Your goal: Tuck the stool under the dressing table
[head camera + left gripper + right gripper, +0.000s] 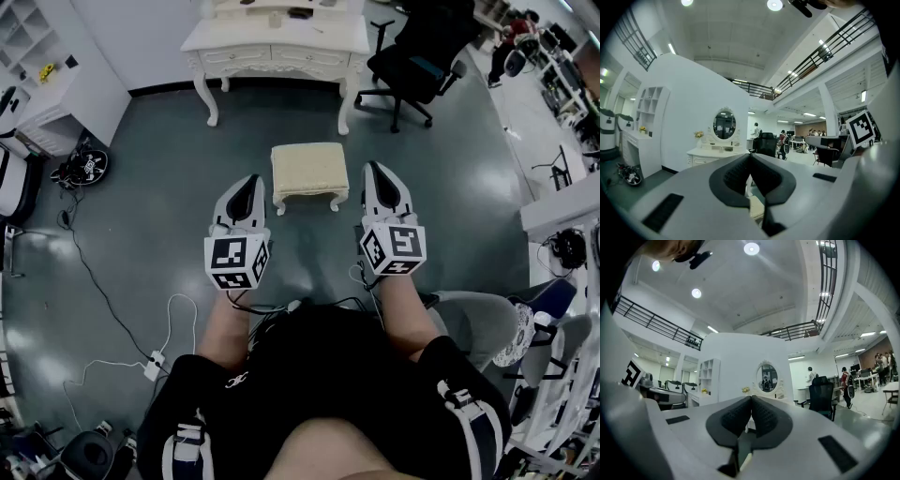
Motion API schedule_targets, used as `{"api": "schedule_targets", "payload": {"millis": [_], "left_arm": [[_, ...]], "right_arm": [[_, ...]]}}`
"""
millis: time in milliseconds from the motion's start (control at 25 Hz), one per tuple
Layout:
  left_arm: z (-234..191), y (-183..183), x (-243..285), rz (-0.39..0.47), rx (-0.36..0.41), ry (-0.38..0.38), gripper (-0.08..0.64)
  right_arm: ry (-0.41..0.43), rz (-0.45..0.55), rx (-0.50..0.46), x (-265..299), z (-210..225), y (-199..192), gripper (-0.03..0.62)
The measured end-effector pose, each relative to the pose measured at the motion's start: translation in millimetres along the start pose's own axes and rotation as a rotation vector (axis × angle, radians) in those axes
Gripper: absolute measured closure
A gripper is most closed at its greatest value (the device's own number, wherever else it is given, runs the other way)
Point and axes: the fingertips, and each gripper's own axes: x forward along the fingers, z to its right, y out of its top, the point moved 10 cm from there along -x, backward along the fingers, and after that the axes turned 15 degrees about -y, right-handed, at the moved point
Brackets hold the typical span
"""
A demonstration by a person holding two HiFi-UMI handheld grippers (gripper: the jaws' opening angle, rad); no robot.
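1. The stool [309,173], cream-topped with curved legs, stands on the grey floor [159,206], out in front of the dressing table [277,42] and well apart from it, not under it.
2. The left claw [249,183] hangs just beside the stool's left edge, its jaws pressed together at the tips with nothing between them.
3. The right claw [374,171] hangs just beside the stool's right edge, its jaws likewise closed and empty.
4. The dressing table is white and stands by the far wall; the left gripper view shows its oval mirror [724,124].
5. A black office chair [412,56] stands on the floor just right of the dressing table.
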Motion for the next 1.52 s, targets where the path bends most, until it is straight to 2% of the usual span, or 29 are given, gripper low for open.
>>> {"api": "schedule_targets", "payload": {"millis": [120, 480, 920, 1240, 1520], "left_arm": [[14.4, 1.6, -5.7, 0.006, -0.021, -0.006, 0.543], [38.5, 0.7, -6.3, -0.002, -0.012, -0.017, 0.543], [21.0, -3.6, 3.7, -0.009, -0.004, -0.013, 0.543], [-22.9, -14.3, 55.3, -0.018, -0.019, 0.017, 0.543], [-88.1, -18.7, 155.4, -0.043, -0.028, 0.063, 0.543]], "right_arm": [[0.016, 0.009, -0.002, -14.3, 3.5, 3.7, 0.577], [0.065, -0.003, -0.007, -32.1, 14.5, -1.6, 0.575], [0.085, -0.011, 0.009, -14.1, 9.3, -15.5, 0.577], [0.071, -0.038, 0.009, 58.2, 21.8, -38.9, 0.575], [0.103, -0.053, 0.036, 190.0, 47.4, -60.0, 0.575]]}}
